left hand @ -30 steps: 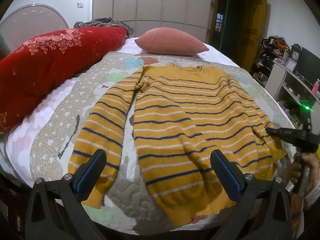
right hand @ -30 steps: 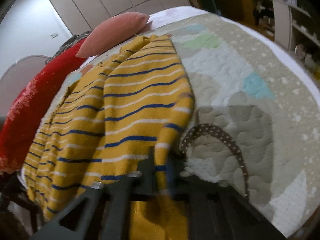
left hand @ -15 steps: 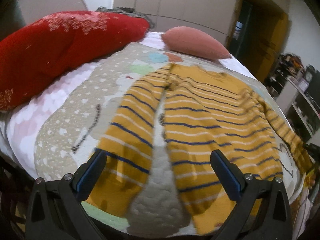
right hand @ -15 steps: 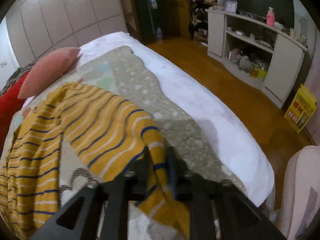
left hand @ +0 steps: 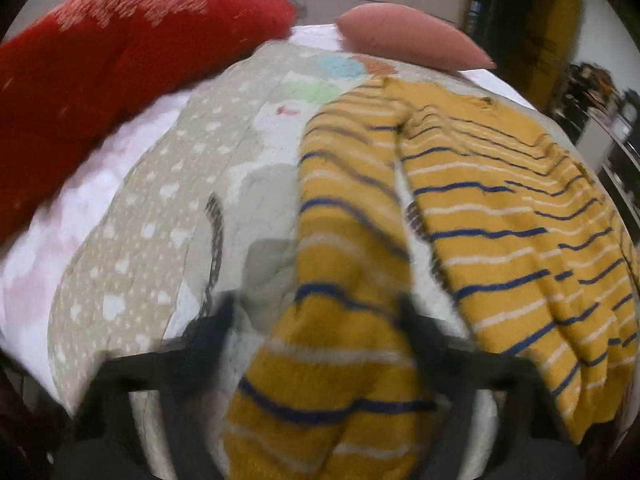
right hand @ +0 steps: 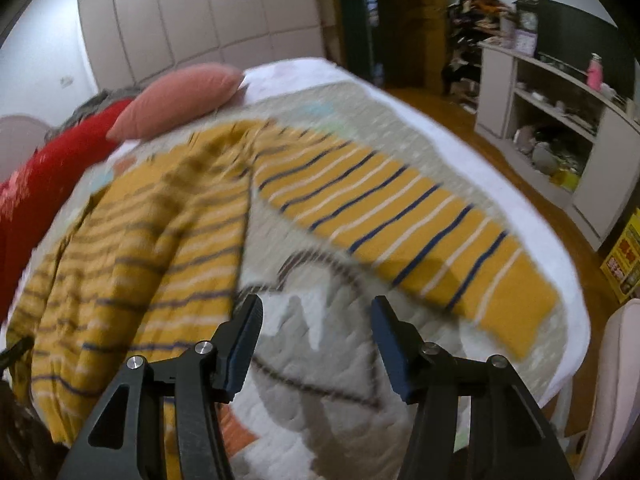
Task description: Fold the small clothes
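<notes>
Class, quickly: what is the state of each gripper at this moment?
Left gripper: blurred, fingers on either side of the sweater sleeve; grip cannot be told.
Right gripper: open, holding nothing.

Open quilt [right hand: 320, 360] lies ahead of the right gripper [right hand: 316, 344], between the sweater [right hand: 132, 248] body at nine o'clock and its spread sleeve [right hand: 400, 224] at two o'clock. The red bolster [left hand: 92, 80] walls off the bed's ten o'clock side, and the pink pillow [left hand: 408, 40] blocks twelve. Bare quilt runs free between bolster and sweater. The shelf unit [right hand: 560, 120] stands well apart at three o'clock.
</notes>
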Action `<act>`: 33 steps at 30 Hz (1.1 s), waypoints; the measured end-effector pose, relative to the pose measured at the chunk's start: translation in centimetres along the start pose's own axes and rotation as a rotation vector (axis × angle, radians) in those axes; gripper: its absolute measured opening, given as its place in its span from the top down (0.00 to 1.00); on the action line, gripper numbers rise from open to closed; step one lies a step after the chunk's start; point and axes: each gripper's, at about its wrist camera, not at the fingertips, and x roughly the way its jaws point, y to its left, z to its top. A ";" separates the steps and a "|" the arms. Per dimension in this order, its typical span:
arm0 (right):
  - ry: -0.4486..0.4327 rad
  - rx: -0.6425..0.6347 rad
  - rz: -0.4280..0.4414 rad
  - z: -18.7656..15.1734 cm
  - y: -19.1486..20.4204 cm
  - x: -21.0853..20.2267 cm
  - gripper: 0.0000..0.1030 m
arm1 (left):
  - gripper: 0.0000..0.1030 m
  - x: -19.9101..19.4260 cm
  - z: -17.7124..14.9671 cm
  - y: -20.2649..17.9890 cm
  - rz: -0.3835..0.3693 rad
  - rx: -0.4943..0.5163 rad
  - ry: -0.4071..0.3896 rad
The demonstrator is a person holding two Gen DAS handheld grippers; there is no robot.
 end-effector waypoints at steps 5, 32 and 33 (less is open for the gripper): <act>0.023 -0.009 0.012 -0.9 1.2 0.1 0.41 | 0.92 -0.8 4.4 5.4 0.147 -0.095 -0.043; 0.077 0.137 0.287 -4.9 2.7 1.3 0.32 | 0.18 -3.0 -4.7 -10.8 -0.462 -0.053 0.096; 0.070 0.136 0.292 -5.2 3.2 1.2 0.32 | 0.27 -3.2 -4.8 -10.9 -0.446 -0.049 0.098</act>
